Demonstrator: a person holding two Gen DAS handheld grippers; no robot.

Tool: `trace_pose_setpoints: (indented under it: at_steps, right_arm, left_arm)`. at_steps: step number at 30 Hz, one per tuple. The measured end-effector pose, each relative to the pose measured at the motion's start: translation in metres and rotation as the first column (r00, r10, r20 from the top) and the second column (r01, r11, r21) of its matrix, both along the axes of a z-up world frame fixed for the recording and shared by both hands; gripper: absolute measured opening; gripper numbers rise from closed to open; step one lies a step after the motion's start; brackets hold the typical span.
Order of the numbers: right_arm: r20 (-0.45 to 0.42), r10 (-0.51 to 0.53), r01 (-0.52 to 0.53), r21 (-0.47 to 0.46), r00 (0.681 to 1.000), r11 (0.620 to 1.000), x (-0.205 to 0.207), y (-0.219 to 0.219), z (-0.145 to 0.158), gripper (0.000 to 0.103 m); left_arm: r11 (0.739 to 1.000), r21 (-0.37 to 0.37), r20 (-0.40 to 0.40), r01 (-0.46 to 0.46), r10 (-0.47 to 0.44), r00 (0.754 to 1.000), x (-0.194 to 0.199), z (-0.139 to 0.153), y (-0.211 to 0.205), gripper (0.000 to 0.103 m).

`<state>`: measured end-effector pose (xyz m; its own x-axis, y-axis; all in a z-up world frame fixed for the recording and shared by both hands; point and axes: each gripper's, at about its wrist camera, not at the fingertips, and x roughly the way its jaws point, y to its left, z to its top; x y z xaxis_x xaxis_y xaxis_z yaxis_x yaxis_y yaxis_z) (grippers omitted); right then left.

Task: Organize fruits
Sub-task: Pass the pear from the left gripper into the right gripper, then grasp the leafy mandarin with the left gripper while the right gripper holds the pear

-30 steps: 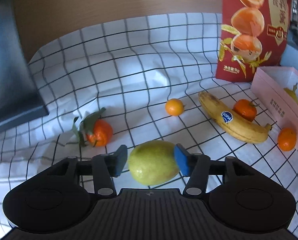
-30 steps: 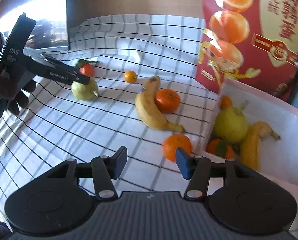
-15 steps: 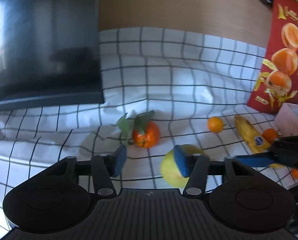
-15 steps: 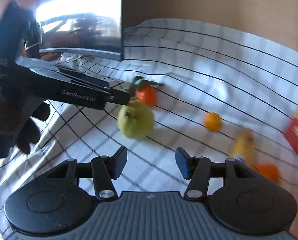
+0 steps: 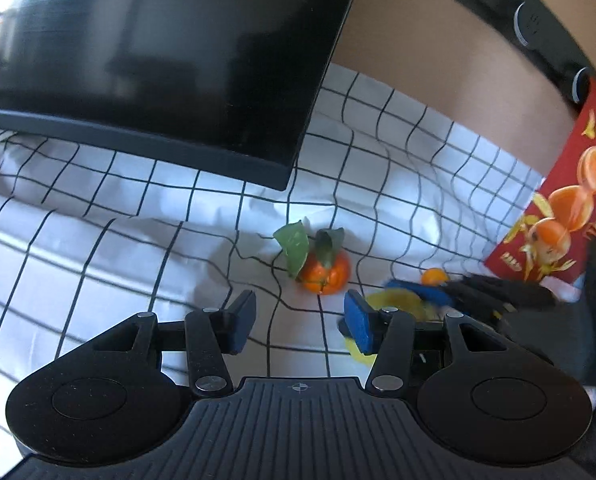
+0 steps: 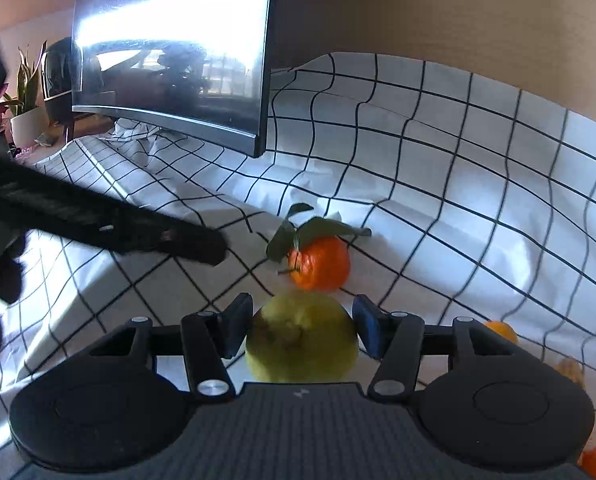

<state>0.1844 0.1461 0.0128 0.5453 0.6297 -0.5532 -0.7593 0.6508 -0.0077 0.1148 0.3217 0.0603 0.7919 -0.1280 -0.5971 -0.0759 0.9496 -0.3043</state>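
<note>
A yellow-green pear [image 6: 302,338] lies on the checked cloth between the open fingers of my right gripper [image 6: 302,330]; whether the pads touch it cannot be told. In the left wrist view the pear [image 5: 398,304] shows at the right, partly hidden behind my right gripper's blue pads. A leafy tangerine [image 6: 320,262] lies just beyond the pear; it also shows in the left wrist view [image 5: 326,274]. My left gripper [image 5: 300,322] is open and empty, to the left of the pear.
A dark monitor [image 5: 157,60] stands at the back left over the checked cloth [image 5: 97,248]. A red orange-print bag [image 5: 558,220] stands at the right. A small orange [image 5: 434,276] lies near it. Another small orange [image 6: 502,330] and a banana tip [image 6: 572,368] lie at the right.
My left gripper has drawn away to the left, leaving the pear on the cloth. My right gripper has swung left and come up around the pear.
</note>
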Motion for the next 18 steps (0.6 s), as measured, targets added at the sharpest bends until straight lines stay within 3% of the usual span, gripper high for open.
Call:
trace_pose_setpoints:
  at_steps: [6,8,13,18]
  right_arm:
    - [-0.135,0.027,-0.023,0.028,0.991,0.999,0.034,0.004,0.003,0.055]
    - [-0.136,0.027,-0.025,0.021,0.990,0.999,0.039,0.007,0.003,0.055]
    - [-0.107,0.038,-0.040,-0.013,0.994,0.999,0.035,0.012,-0.001,0.057]
    - [-0.168,0.028,-0.021,0.043,0.985,0.999,0.040,0.002,-0.005,0.060]
  left_arm:
    - [0.992,0.052,-0.020,0.118,-0.117,0.993,-0.012,-0.010,-0.019,0.049]
    - [0.990,0.053,-0.036,0.133,-0.131,0.991,-0.010,-0.016,-0.023,0.049]
    - [0.996,0.027,-0.053,0.085,-0.083,0.995,-0.009,-0.021,-0.019,0.049]
    - [0.998,0.029,-0.064,-0.054,0.056,0.996,-0.015,-0.017,0.001,0.049]
